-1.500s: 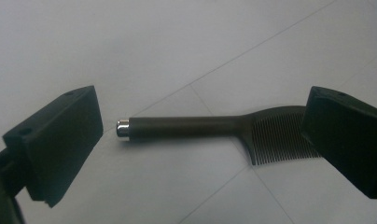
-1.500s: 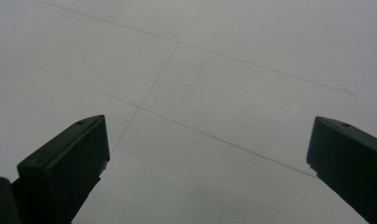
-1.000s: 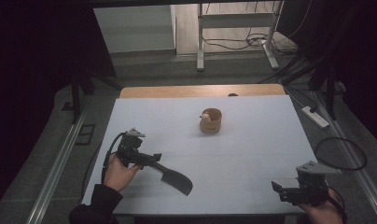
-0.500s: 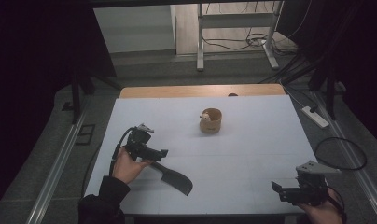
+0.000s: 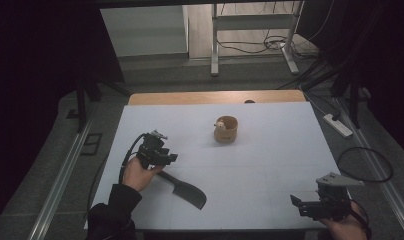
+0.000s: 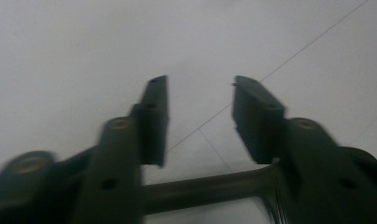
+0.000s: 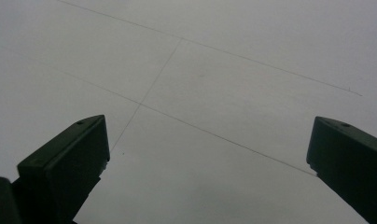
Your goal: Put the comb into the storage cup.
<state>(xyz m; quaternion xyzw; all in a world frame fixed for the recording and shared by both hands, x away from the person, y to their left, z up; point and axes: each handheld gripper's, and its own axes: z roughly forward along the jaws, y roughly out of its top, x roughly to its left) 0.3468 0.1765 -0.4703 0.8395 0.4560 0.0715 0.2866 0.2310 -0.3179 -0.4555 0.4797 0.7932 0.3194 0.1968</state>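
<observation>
A dark cleaver-shaped tool (image 5: pixel 189 191) lies flat on the white table (image 5: pixel 270 155), its thin handle (image 5: pixel 165 176) pointing up-left. My left gripper (image 5: pixel 170 159) hovers over the handle's end. In the left gripper view the handle (image 6: pixel 210 190) runs crosswise low between the two jaw arms. The left gripper (image 6: pixel 199 116) has just been closing; its pads stand a narrow gap apart with only bare table between them. My right gripper (image 5: pixel 296 202) rests at the near right corner. In its own view, the right gripper (image 7: pixel 207 158) is wide open over bare table.
A small wooden cup (image 5: pixel 226 129) holding a pale object stands at mid-table, toward the far side. A wooden strip (image 5: pixel 190 97) borders the far edge. On the floor at the right lie a power strip (image 5: pixel 337 125) and a cable loop (image 5: pixel 366 164).
My left hand has shifted a little right and farther up the table, over the tool's handle. The tool, the cup and the right gripper have stayed put.
</observation>
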